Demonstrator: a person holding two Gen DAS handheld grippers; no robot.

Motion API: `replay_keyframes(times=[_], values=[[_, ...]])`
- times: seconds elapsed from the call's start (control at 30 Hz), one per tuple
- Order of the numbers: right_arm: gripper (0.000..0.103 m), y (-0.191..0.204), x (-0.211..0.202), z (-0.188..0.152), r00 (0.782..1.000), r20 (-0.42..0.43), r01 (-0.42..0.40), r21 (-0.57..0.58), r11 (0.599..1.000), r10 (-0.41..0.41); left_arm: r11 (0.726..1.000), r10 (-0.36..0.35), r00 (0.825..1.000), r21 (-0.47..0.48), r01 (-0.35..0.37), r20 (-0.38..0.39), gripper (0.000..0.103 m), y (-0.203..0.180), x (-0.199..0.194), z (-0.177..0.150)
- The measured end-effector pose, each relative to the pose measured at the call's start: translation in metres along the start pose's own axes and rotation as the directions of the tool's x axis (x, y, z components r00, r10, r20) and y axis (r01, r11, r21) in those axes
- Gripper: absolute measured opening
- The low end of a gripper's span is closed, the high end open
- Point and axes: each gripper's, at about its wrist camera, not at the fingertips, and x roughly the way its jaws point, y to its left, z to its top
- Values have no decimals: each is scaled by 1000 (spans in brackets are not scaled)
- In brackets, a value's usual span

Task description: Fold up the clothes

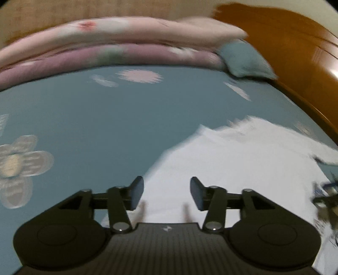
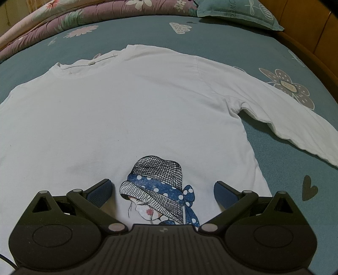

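A white shirt (image 2: pixel 131 110) lies spread flat on the bed (image 2: pixel 274 165), collar toward the quilt (image 2: pixel 63 17) at the far edge and one sleeve reaching to the bed's right edge. The right gripper (image 2: pixel 162 190) hangs over the shirt's print (image 2: pixel 160 190) (a figure in a hat), jaws wide apart and holding nothing. The left gripper (image 1: pixel 166 190) is over the shirt's left edge, jaws parted and empty, in a blurred view.

Dim indoor light; left wrist view motion-blurred, right sharp; fisheye edges bowed.
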Motion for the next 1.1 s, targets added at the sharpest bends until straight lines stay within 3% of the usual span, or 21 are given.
replay_keyframes(times=[0.07, 0.13, 0.23, 0.33, 0.4, 0.47, 0.53, 0.63, 0.83, 1.0, 1.1], values=[[103, 0, 0, 0, 1000, 3, 0, 0, 1000, 0, 999, -6, 999, 33, 8, -42, 51, -16, 24, -2], [103, -1, 0, 0, 1000, 4, 0, 1, 1000, 0, 999, 41, 997, 38, -38, -71, 51, -21, 48, -4], [103, -1, 0, 0, 1000, 4, 0, 2, 1000, 0, 995, 99, 995, 23, -98, -24, 53, -12, 62, 2], [103, -1, 0, 0, 1000, 2, 0, 3, 1000, 0, 990, 138, 990, 4, -138, -39, 53, -5, 65, 14], [103, -1, 0, 1, 1000, 0, -1, 3, 1000, 1, 989, 147, 988, -18, -148, -49, 52, -1, 52, 20], [103, -1, 0, 0, 1000, 6, -2, 3, 1000, 2, 989, 149, 989, -11, -149, 0, 54, -1, 23, 21], [103, -1, 0, -2, 1000, 17, -4, 3, 1000, 4, 989, 145, 989, -15, -145, 39, 67, -4, -9, 9], [103, -1, 0, -3, 1000, 21, -7, 1, 1000, 7, 984, 180, 983, -24, -179, 42, 67, -14, -36, -22], [103, -2, 1, 0, 1000, 9, -12, -10, 1000, 12, 964, 203, 978, -161, -210, -57, 65, -21, -49, -90], [103, -2, 2, 1, 1000, 4, -15, -14, 1000, 15, 940, 216, 972, -248, -233, -96, 67, -25, -74, -116], [103, -1, 2, 1, 1000, 6, -14, -14, 1000, 14, 903, 259, 963, -333, -271, -81, 68, -19, -108, -129]])
